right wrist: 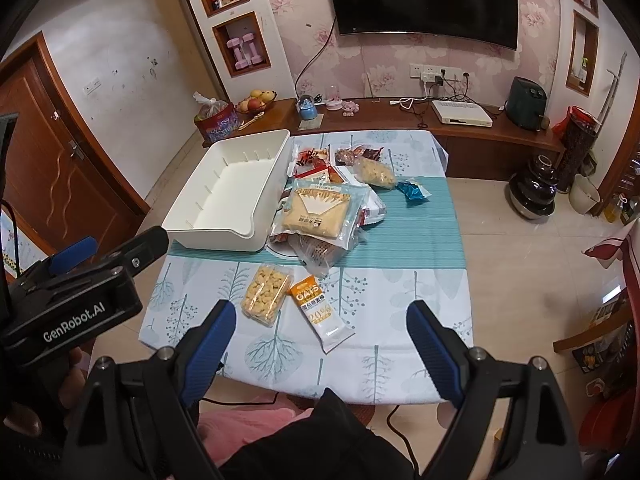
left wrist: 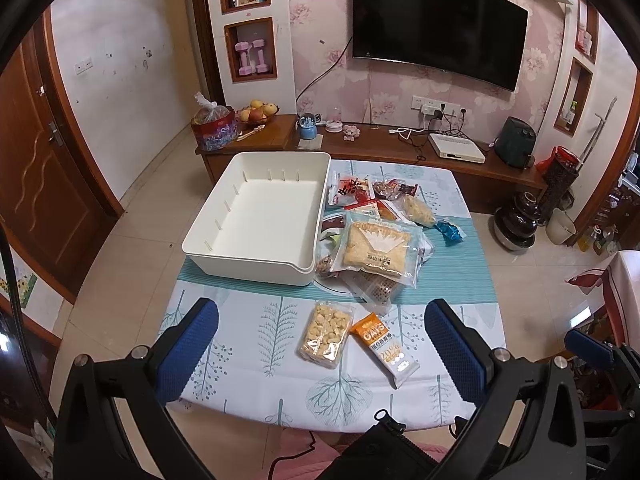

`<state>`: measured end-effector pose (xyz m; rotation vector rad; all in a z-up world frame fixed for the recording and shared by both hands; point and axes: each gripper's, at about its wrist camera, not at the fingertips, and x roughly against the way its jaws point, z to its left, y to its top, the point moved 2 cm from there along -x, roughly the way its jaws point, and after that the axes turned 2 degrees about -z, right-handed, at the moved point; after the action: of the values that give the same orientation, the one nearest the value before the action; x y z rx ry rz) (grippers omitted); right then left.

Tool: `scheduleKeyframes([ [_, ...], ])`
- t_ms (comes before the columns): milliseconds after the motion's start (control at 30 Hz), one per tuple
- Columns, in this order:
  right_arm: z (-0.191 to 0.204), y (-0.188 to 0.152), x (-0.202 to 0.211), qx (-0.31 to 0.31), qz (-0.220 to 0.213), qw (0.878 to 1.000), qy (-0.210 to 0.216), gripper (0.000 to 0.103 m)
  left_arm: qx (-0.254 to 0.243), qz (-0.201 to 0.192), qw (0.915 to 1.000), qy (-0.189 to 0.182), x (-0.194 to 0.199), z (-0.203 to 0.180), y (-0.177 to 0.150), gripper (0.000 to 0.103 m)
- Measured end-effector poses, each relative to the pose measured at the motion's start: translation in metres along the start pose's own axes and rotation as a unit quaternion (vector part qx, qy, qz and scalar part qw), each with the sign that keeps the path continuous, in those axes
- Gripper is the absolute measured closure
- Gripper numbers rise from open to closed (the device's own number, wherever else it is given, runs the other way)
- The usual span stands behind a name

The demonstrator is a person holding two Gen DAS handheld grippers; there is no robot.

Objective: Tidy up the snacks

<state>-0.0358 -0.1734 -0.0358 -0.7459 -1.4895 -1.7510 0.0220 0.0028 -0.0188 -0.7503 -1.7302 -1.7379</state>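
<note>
An empty white bin [left wrist: 256,220] [right wrist: 228,196] stands on the table's far left. Right of it lies a pile of snack packets topped by a large clear bread bag [left wrist: 376,246] [right wrist: 320,210]. Nearer me lie a clear pack of puffed pieces [left wrist: 324,334] [right wrist: 266,294] and an orange-white oat bar [left wrist: 386,348] [right wrist: 322,310]. My left gripper [left wrist: 320,344] is open and empty above the near table edge, straddling both packs. My right gripper [right wrist: 320,340] is open and empty, just behind the oat bar. The left gripper's body [right wrist: 76,300] shows in the right wrist view.
The table [left wrist: 248,360] has a tree-print cloth with a teal runner. A blue wrapped candy [left wrist: 450,232] lies right of the pile. Behind the table runs a low wooden TV bench [left wrist: 400,148] with a fruit bowl and a router. Tiled floor surrounds the table.
</note>
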Motion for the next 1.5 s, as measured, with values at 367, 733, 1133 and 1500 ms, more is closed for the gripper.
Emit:
scheduleKeyframes([
  [367, -0.003, 0.010, -0.004, 0.006, -0.004, 1.000, -0.010, 0.015, -0.002, 0.002, 1.0000, 0.003, -0.001, 0.000, 0.001, 0.000],
  [733, -0.006, 0.017, 0.000, 0.034, -0.014, 0.999, -0.021, 0.015, -0.006, -0.007, 0.9995, 0.031, -0.008, -0.010, 0.011, 0.000],
  [1133, -0.016, 0.027, -0.022, 0.044, -0.011, 0.999, -0.027, 0.015, 0.011, 0.057, 0.9973, 0.044, -0.041, 0.005, 0.005, 0.000],
  [1500, -0.010, 0.025, -0.085, 0.085, 0.002, 0.995, -0.052, 0.015, 0.020, 0.152, 0.9880, -0.022, -0.125, 0.035, -0.019, 0.000],
])
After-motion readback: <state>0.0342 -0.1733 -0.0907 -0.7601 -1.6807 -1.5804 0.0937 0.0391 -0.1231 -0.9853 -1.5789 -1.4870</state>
